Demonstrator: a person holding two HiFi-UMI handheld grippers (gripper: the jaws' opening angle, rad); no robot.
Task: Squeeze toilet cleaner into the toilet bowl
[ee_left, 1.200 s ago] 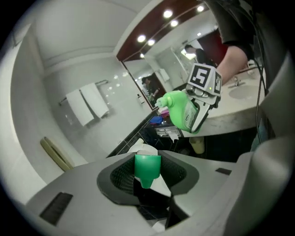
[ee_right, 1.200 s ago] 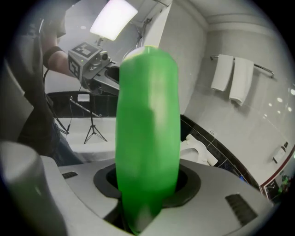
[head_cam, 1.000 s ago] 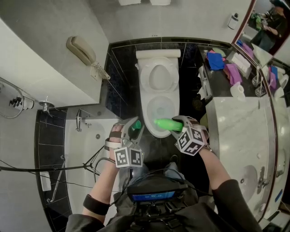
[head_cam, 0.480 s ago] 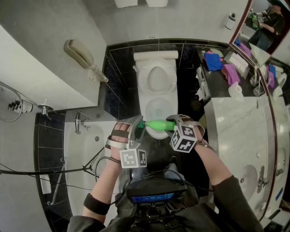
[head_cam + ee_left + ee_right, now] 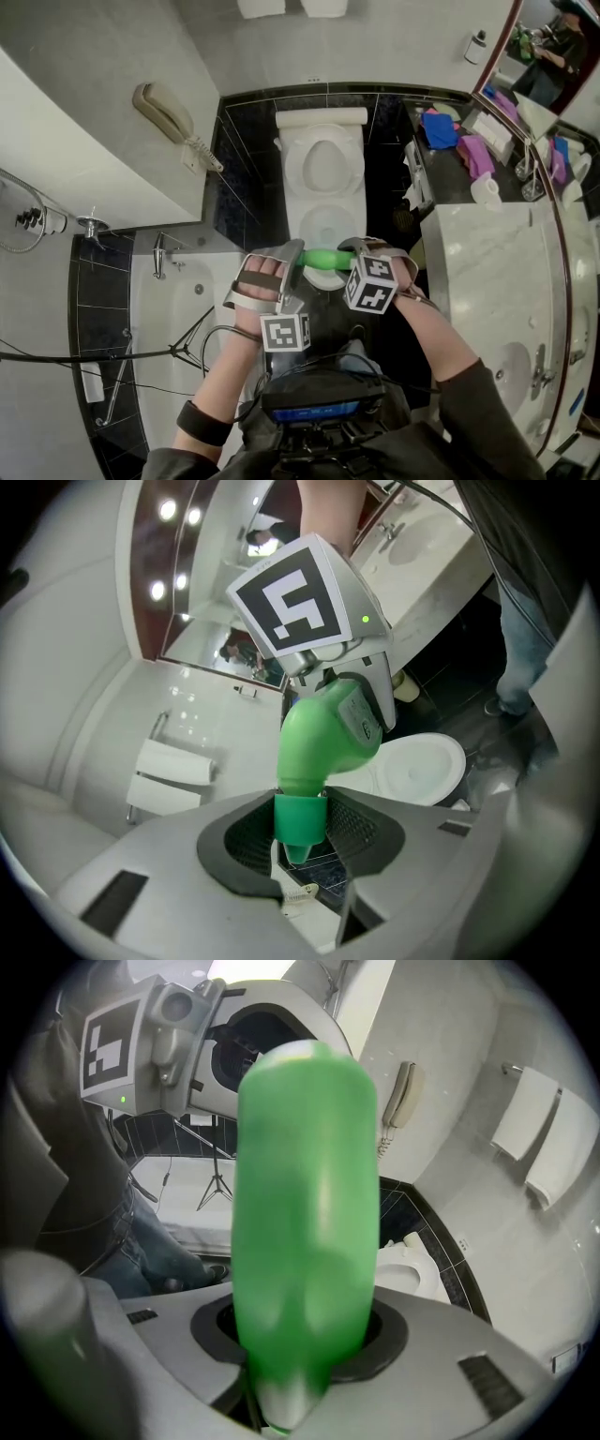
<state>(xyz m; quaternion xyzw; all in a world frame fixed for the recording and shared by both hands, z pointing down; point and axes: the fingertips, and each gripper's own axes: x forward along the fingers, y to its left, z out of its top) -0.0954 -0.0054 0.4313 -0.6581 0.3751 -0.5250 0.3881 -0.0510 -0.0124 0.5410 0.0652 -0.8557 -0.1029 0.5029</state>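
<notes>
A green toilet cleaner bottle [image 5: 325,259] lies level between my two grippers, just over the front rim of the white toilet bowl [image 5: 323,220], whose lid is up. My left gripper [image 5: 292,262] is shut on the bottle's green cap [image 5: 300,819], with the bent neck [image 5: 323,733] rising from its jaws. My right gripper [image 5: 354,253] is shut on the bottle's body [image 5: 305,1213], which fills the right gripper view. The left gripper [image 5: 234,1054] shows beyond the bottle's far end there. The toilet [image 5: 422,771] sits behind the bottle in the left gripper view.
A bathtub [image 5: 178,309] with taps lies to the left, under a wall phone [image 5: 169,111]. A marble counter [image 5: 497,272] with a sink stands to the right, with coloured cloths [image 5: 459,141] on the dark shelf behind it. My legs stand on the dark floor before the toilet.
The left gripper, holding the green cap apart from the bottle a second ago, has met the bottle's neck. Both grippers have drawn slightly closer to me.
</notes>
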